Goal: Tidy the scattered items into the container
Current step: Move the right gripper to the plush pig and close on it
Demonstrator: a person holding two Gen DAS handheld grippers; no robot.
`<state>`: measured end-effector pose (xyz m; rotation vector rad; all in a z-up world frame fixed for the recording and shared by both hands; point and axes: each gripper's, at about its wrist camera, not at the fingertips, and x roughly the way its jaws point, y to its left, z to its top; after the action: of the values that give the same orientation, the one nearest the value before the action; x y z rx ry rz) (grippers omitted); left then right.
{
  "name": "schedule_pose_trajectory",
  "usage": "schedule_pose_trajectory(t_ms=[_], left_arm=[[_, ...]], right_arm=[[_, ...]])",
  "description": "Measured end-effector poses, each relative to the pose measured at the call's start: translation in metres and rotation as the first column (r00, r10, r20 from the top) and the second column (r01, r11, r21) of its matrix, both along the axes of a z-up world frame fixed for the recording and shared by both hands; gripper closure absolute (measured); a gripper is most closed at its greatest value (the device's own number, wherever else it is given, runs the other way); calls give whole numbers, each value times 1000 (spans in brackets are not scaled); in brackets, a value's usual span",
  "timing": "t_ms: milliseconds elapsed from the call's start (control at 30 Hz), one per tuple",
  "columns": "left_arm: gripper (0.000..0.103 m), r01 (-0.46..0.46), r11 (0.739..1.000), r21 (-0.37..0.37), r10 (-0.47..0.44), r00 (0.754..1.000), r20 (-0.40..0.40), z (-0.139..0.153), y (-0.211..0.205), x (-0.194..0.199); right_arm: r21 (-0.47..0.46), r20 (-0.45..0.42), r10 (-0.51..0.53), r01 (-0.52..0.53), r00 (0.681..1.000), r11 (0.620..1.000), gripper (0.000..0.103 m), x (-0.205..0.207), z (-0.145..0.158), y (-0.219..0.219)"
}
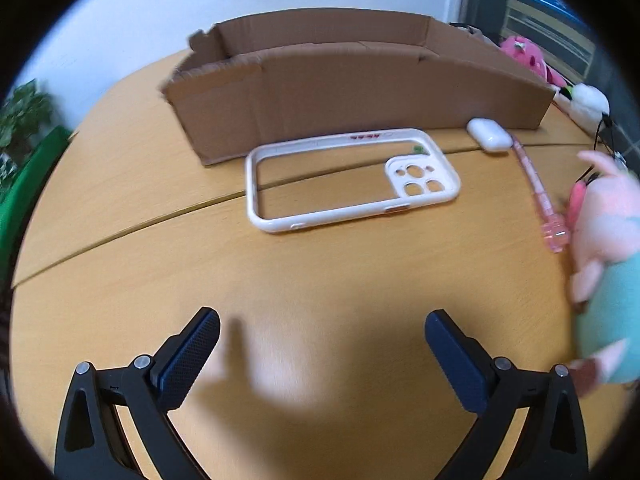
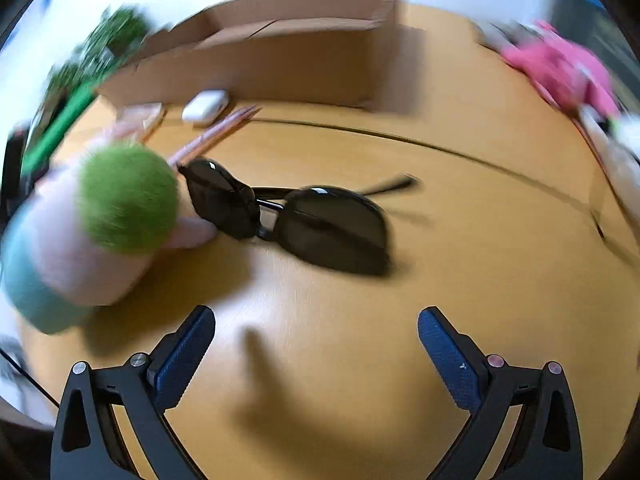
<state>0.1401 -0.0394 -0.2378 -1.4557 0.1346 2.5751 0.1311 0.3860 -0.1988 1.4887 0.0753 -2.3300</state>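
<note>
Lying before the box were a case, earbuds and a plush. Sunglasses touched the plush. Both the left gripper and right gripper gaped, empty.

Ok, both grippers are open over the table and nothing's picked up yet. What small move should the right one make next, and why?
Probably ease the right gripper forward and down over the sunglasses. They lie straight ahead of its open, empty fingers, nearer than anything else in its view, though the plush toy touches their left lens. The cardboard box waits just beyond.
</note>
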Motion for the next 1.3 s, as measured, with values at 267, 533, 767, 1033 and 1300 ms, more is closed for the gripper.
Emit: schedule_pose_trajectory(t_ms=[267,533,767,1033,1300], left_arm=[[1,128,985,118,-124,991,-40,120,79,36],[1,128,976,176,-136,990,39,141,128,40],[1,160,958,236,-203,965,169,102,158,41],[1,160,944,290,-237,938,253,52,172,46],[14,149,954,260,-231,918,322,8,173,53]], right_arm=[[-187,67,-233,241,970,952,0,36,98,4],[-217,147,-219,248,964,944,0,29,110,-25],[-253,272,-230,300,934,920,0,19,74,-31],[-250,432,-282,414,857,875,0,4,19,-44],[-298,416,-229,370,880,880,10,-2,2,-84]])
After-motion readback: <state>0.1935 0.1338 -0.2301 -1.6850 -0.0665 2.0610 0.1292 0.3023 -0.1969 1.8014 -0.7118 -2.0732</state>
